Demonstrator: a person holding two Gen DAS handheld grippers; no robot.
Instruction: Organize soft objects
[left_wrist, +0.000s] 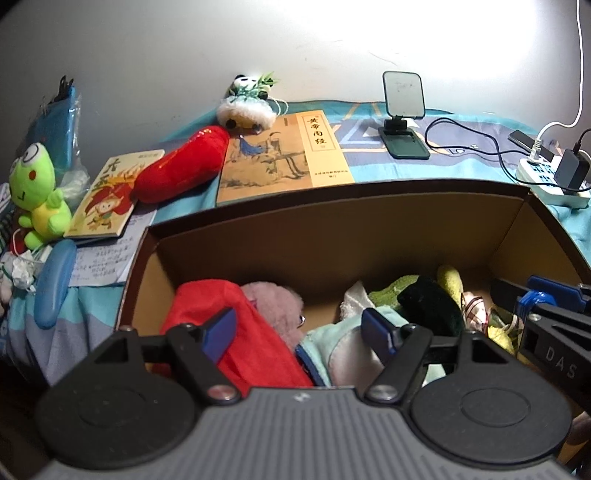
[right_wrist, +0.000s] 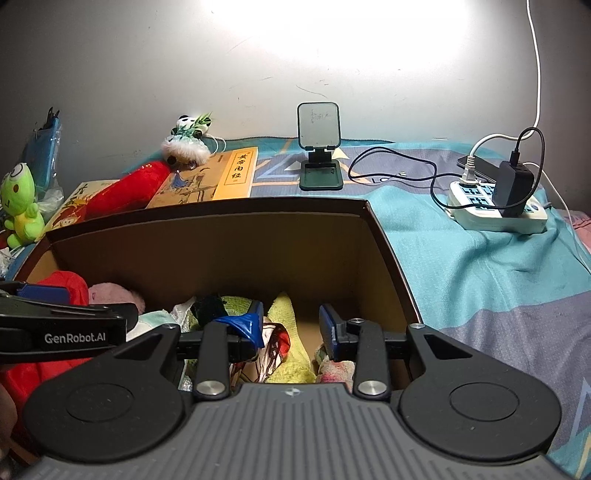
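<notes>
Left gripper (left_wrist: 299, 334) fingers apart over cardboard box (left_wrist: 332, 206); right gripper (right_wrist: 291, 328) apart, empty; "GenRobot.AI" printed on left gripper.

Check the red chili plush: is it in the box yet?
Out. The red chili plush lies on the bed outside the cardboard box, its tip overlapping the tan book.

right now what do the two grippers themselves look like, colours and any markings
Both match: the left gripper and right gripper each have a grey ribbed body, two round black discs, black linkage arms with silver pivot pins, and fingers with blue pads. White lettering on the side reads GenRobot.AI, seen on the left one from the right wrist view. No cables or sleeves show.
</notes>
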